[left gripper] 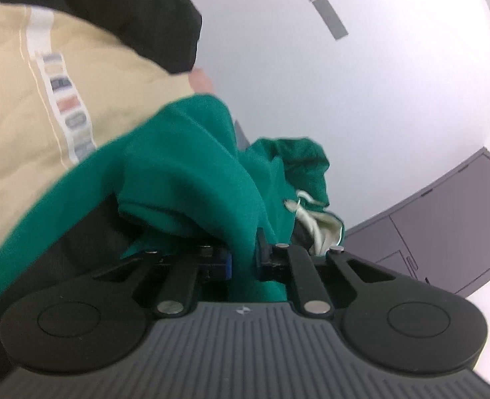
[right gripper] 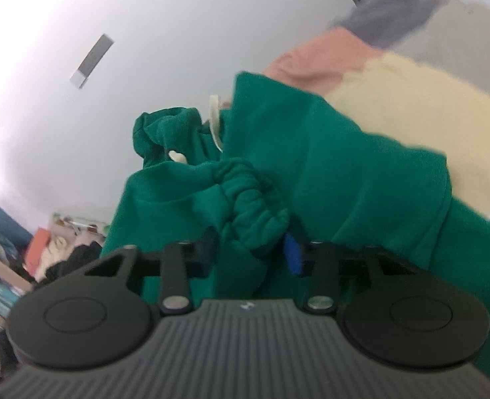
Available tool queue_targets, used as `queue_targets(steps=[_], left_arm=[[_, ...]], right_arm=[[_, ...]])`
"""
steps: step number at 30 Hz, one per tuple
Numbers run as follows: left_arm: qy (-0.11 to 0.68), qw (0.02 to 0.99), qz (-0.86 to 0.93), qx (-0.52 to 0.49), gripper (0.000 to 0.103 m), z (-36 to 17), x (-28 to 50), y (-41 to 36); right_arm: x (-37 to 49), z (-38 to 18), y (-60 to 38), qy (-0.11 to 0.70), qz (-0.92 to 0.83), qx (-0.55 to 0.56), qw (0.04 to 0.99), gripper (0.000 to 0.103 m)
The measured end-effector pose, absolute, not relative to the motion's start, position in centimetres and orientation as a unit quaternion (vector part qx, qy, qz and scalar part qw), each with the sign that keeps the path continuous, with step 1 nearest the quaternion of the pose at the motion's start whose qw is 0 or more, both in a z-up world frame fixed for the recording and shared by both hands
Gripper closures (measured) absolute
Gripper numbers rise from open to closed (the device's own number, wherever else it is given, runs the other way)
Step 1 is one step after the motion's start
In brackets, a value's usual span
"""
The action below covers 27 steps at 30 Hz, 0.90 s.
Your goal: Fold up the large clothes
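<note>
1. no box, basket or bin with things in it can be made out; in the right wrist view the low left corner shows only a blurred heap of mixed coloured items [right gripper: 62, 249], and what carries them cannot be told.
2. the task's thing is a green hooded sweatshirt [left gripper: 185, 179], bunched up on a white tabletop [left gripper: 361, 83]; its hood [left gripper: 298, 163] lies toward the far side with a cream drawstring [left gripper: 306, 199] and cream lining showing.
3. the left gripper [left gripper: 243, 257] is clamped on a fold of the green sweatshirt: the cloth runs down between the two blue-tipped fingers [left gripper: 223, 262], which stand close together with only fabric between them.
4. the right gripper [right gripper: 251, 252] has a ribbed, gathered cuff [right gripper: 255, 212] of the same sweatshirt between its fingers; both pads appear to press on the bunched cuff, with the jaws standing wider than the left pair.
5. in the left wrist view a beige garment with a printed stripe [left gripper: 45, 106] lies at the left, overlapping the sweatshirt, and a black garment [left gripper: 128, 6] sits beyond it.
6. in the right wrist view a pale yellow garment [right gripper: 411, 106], a pink one [right gripper: 311, 63] and a grey one [right gripper: 428, 16] lie beside the sweatshirt on the right.
7. a grey strip [left gripper: 326, 11] lies on the tabletop well apart from the clothes; grey cabinets [left gripper: 444, 226] stand past the right edge.
</note>
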<state>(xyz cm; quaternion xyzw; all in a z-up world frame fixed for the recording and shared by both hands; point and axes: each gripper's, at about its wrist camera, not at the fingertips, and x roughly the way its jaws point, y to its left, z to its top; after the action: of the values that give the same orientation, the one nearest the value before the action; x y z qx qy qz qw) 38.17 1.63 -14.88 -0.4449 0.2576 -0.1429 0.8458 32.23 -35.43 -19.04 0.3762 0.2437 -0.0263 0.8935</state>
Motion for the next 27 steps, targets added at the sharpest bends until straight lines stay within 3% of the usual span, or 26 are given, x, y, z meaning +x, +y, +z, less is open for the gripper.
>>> queue_targets(steps=[2,9,13,18,21,24,26,27], left_arm=[[0.245,0.846,-0.135,-0.454,0.090,-14.6,37.7,2.4],[0.233,0.842,-0.100,-0.476,0.090,-14.2,36.9,5.5],[0.247,0.842,-0.082,-0.472,0.090,-14.7,36.8,6.2],[0.277,0.851,-0.066,-0.441,0.090,-15.3,37.0,5.6],[0.285,0.856,-0.062,-0.428,0.089,-15.4,36.9,5.4],[0.297,0.862,-0.059,-0.407,0.078,-15.0,36.2,5.5],[0.302,0.870,-0.049,-0.386,0.057,-14.2,35.6,5.5],[0.301,0.877,-0.045,-0.373,0.055,-13.7,35.1,5.5]], right_arm=[[31.2,-17.9,-34.8,0.229,-0.017,0.370,0.900,0.071],[25.3,-13.2,-31.2,0.192,0.023,0.317,0.928,0.073],[22.4,-12.5,-29.4,0.239,0.025,0.296,0.924,0.074],[21.5,-16.3,-28.4,0.341,0.004,0.279,0.898,0.073],[21.8,-16.8,-28.9,0.355,0.001,0.284,0.891,0.073],[22.0,-16.5,-29.3,0.351,0.004,0.294,0.889,0.067],[22.1,-16.6,-29.5,0.355,0.005,0.300,0.886,0.060],[22.2,-16.5,-29.7,0.356,0.003,0.302,0.884,0.058]])
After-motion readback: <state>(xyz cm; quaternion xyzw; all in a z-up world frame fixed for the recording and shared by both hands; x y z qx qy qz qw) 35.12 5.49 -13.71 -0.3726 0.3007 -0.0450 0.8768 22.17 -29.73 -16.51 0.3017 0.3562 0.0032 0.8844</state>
